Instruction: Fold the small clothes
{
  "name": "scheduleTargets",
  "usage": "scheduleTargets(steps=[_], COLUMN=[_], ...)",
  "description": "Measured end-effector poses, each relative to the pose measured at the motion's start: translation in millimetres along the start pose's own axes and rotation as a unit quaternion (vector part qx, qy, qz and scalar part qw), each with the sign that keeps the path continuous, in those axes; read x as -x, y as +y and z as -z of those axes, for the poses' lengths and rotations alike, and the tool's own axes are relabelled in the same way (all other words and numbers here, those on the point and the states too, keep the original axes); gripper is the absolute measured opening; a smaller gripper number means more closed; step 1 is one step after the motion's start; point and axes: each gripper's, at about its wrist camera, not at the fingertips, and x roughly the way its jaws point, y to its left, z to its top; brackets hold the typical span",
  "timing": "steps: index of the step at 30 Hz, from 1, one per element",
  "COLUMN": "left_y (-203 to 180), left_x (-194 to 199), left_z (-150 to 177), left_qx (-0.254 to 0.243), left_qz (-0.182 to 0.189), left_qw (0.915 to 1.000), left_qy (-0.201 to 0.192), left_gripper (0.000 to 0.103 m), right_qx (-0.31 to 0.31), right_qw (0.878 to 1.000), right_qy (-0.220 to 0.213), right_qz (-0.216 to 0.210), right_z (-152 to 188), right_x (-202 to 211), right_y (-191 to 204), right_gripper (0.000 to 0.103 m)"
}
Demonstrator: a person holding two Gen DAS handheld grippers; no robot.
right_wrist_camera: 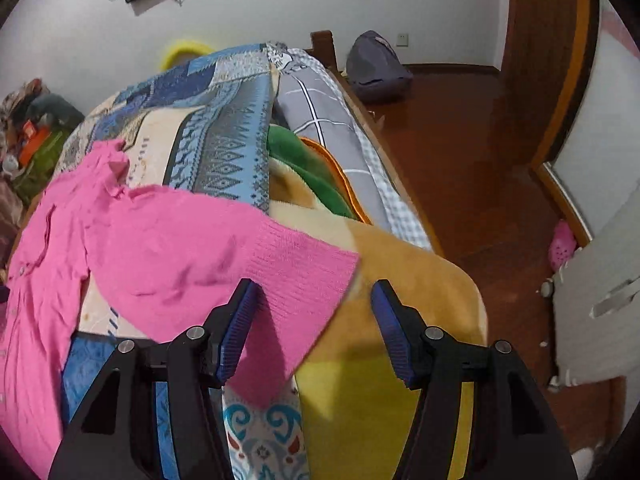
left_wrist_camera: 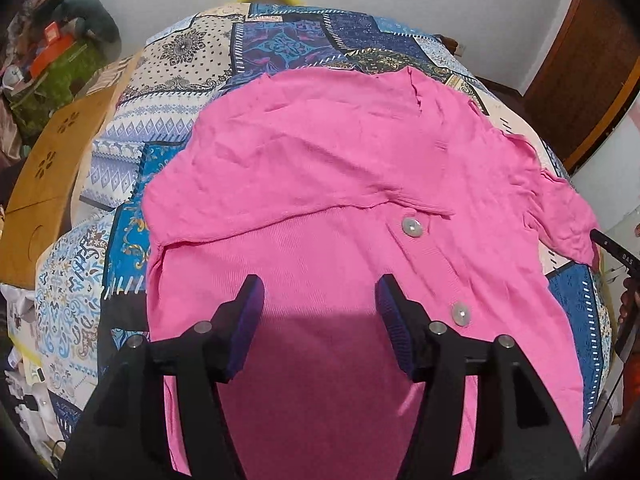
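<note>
A pink knit cardigan point(left_wrist_camera: 328, 184) with pale buttons point(left_wrist_camera: 412, 227) lies spread on a patterned blue bedspread point(left_wrist_camera: 192, 80); its left side is folded across the body. My left gripper point(left_wrist_camera: 320, 296) is open and empty, just above the cardigan's lower front. In the right wrist view the cardigan's right sleeve point(right_wrist_camera: 224, 252) stretches out over the bed edge, its ribbed cuff point(right_wrist_camera: 308, 276) lying between my open right gripper's point(right_wrist_camera: 314, 300) jaws, not clamped. The right gripper's black tip point(left_wrist_camera: 612, 248) shows at the sleeve end in the left view.
A tan and yellow blanket point(right_wrist_camera: 400, 300), a green one point(right_wrist_camera: 308, 168) and a grey checked quilt point(right_wrist_camera: 332, 128) lie at the bed's right side. A wooden floor point(right_wrist_camera: 460, 140) with a grey bag point(right_wrist_camera: 376, 64) lies beyond. A wooden board point(left_wrist_camera: 48, 160) and clutter point(left_wrist_camera: 52, 56) are on the left.
</note>
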Motion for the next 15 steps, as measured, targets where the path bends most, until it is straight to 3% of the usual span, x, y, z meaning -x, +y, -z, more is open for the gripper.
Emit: scheduleTargets(steps=[2, 3, 4, 10, 15], left_y=[0, 0, 0, 4, 12], left_x=[1, 3, 5, 23, 45], left_z=[0, 0, 0, -3, -6], left_qx=[-0.002, -0.003, -0.003, 0.005, 0.010], left_qz=[-0.004, -0.007, -0.009, -0.001, -0.003], left_qw=[1.0000, 1.0000, 0.9999, 0.9997, 0.9989], left_qy=[-0.001, -0.003, -0.006, -0.026, -0.045], left_gripper=[0.059, 0.059, 0.059, 0.059, 0.059], right_qx=[-0.002, -0.002, -0.001, 0.025, 0.055], right_qw=[1.000, 1.000, 1.000, 0.998, 0.992], right_qy=[-0.007, -0.008, -0.007, -0.021, -0.045], right_qz=[-0.006, -0.008, -0.014, -0.051, -0.103], right_z=[-1, -2, -2, -12, -34], right_x=[4, 7, 10, 45, 81], right_y=[0, 1, -1, 20, 60], right_gripper=[0.029, 0.014, 0.007, 0.006, 0.006])
